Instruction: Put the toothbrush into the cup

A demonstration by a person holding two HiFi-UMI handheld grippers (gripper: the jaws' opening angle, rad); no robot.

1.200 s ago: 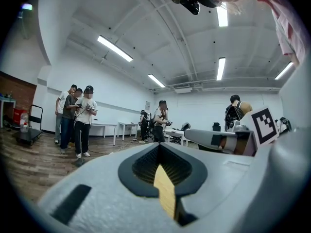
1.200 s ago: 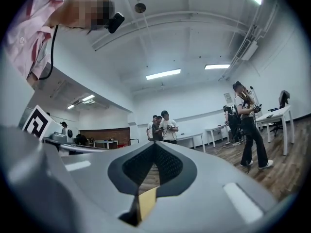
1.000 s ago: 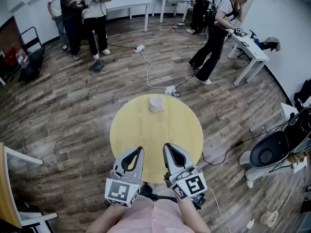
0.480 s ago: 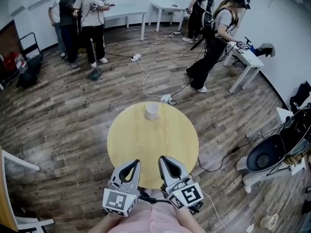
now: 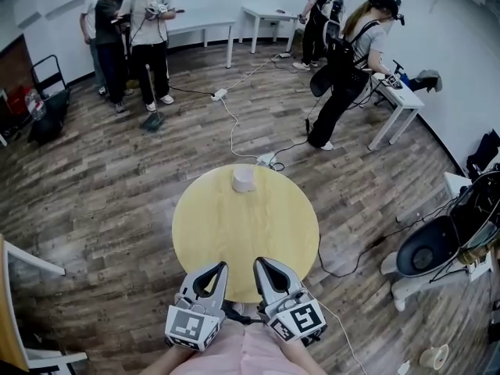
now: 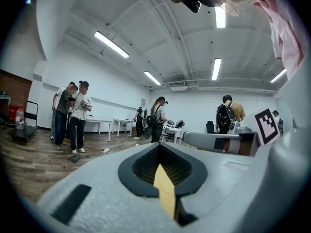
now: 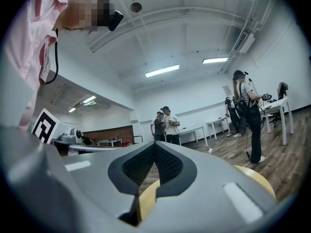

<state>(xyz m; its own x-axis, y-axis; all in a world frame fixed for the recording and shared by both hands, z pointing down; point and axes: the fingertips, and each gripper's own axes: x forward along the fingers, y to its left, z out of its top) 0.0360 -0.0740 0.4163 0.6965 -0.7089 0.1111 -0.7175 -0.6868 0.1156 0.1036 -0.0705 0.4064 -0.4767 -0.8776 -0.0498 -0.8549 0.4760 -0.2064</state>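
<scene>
The wooden floor (image 5: 94, 186) of a large room fills most of what I see from the head view, with a white cable (image 5: 233, 127) trailing across it toward my round yellow table (image 5: 234, 233). A group of people (image 5: 144, 30) stands near the back wall at the left. Another person (image 5: 344, 76) leans over a white desk (image 5: 400, 98) at the right. My own pink sleeves (image 5: 242, 355) show at the bottom of the view. I hold both tools side by side at the table's near edge, pointing across it toward the far edge. My left gripper (image 5: 223, 266) lies just over the near rim, left of centre. In the left gripper view its jaws are together at the tips and nothing is between them; only a sliver of yellow tabletop shows through the gap behind the tips. My right gripper (image 5: 258, 263) lies just beside it, right of centre. Its jaws are also closed tip to tip on nothing, with the same yellow edge showing below them in the right gripper view. The cup (image 5: 244, 179), pale and upright, stands at the table's far edge, well apart from both tools. It is too small from here for me to tell whether anything sits inside it, and I can't make out the toothbrush in any view.
</scene>
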